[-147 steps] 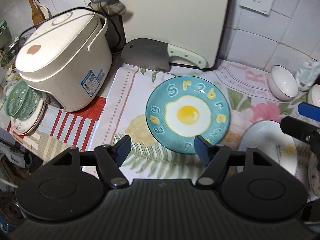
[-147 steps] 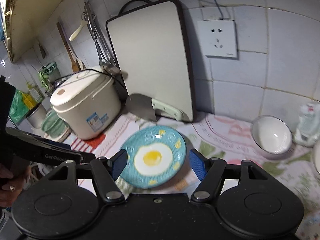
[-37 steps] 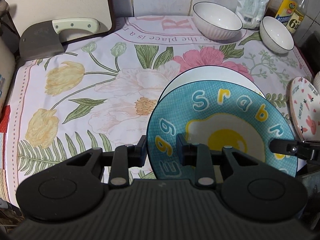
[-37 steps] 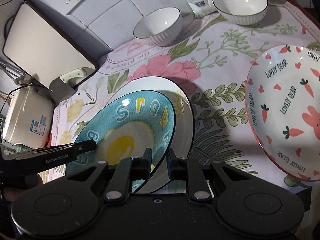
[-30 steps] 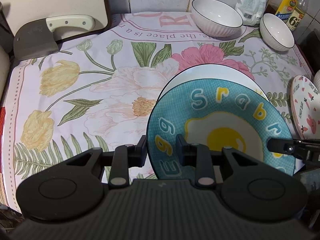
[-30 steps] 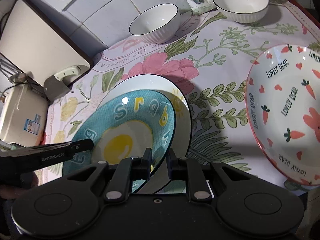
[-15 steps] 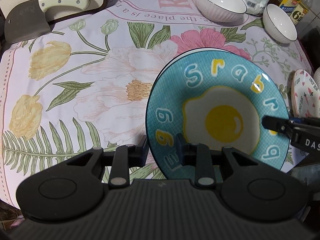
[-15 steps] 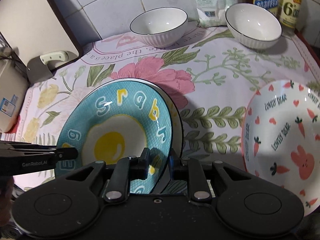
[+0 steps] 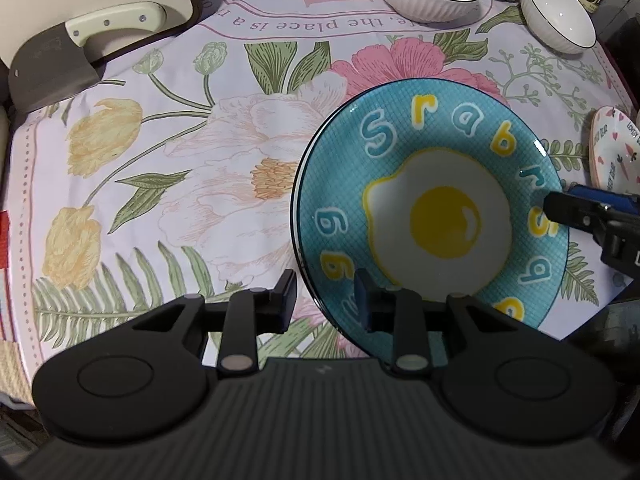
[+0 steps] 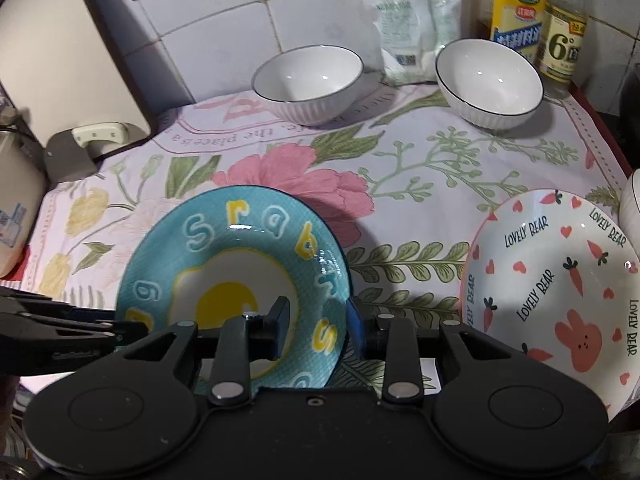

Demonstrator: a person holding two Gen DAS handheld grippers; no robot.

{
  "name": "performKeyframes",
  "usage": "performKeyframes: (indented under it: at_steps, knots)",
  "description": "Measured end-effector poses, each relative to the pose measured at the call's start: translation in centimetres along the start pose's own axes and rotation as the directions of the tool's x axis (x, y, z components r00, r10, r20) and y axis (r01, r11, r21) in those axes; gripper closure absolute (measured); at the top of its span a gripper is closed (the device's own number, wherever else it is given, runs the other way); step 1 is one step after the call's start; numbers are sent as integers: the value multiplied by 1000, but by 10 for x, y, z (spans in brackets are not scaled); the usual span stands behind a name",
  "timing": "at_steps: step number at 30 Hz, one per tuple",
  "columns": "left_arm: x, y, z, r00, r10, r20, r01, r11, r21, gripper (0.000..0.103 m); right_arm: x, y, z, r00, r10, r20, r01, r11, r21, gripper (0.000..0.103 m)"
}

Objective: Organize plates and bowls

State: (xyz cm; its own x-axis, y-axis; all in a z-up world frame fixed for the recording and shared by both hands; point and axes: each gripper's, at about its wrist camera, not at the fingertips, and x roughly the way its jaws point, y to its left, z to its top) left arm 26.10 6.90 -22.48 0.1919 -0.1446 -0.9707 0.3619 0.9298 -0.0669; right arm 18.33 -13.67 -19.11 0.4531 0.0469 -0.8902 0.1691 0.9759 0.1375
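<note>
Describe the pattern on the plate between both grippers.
Blue plate: teal grid, fried egg, coloured letters; clearest from left wrist.

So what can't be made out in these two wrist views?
- White plate under the egg plate: covered in both views.
- Egg plate's near rim: hidden by the gripper body in both views.
- Carrot plate: cut off by the left view's right edge.
- Vinegar bottle top: cut off by the right view's upper edge.

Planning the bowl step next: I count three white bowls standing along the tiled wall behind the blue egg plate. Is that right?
Not quite: there are two white bowls along the wall, not three. The right wrist view shows both, the left white bowl and the right white bowl, behind the blue egg plate. The rest stands.
</note>
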Motion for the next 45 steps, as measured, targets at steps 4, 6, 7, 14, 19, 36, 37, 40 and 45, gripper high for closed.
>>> performKeyframes:
  at_steps: [4,6,7,14,19,36,37,40,45]
  knots:
    - [-20,-6,-4,1000,1,11,-1,1000,-6,70,-18,2,0,999,34,16,-34,998,-48,66]
    - [-32,-9,-7,1000,12,8,-12,1000,-11,67,-29,2,0,998,55,18,-53,995,-79,66]
    - [-38,-12,-9,1000,16,9,-16,1000,-14,64,-35,2,0,997,70,15,-68,993,-93,66]
    - [-86,-38,-27,999,31,40,-28,997,-66,58,-88,-15,-4,992,115,54,-103,977,-184,54]
    - [-120,-71,-43,997,42,66,-37,996,-85,50,-131,-40,-12,988,129,87,-105,966,-236,40]
    - [-189,-212,-86,977,69,204,-70,998,-4,32,-252,-139,-53,956,143,256,-51,941,-335,32]
    - [-190,-218,-87,976,65,209,-67,998,0,31,-256,-146,-55,955,136,263,-41,941,-336,32]
    - [-190,-235,-87,974,60,218,-65,998,14,30,-265,-161,-62,953,113,280,-13,942,-335,31]
    - [-183,-255,-83,972,42,233,-49,998,26,26,-271,-185,-71,946,101,309,8,943,-332,31]
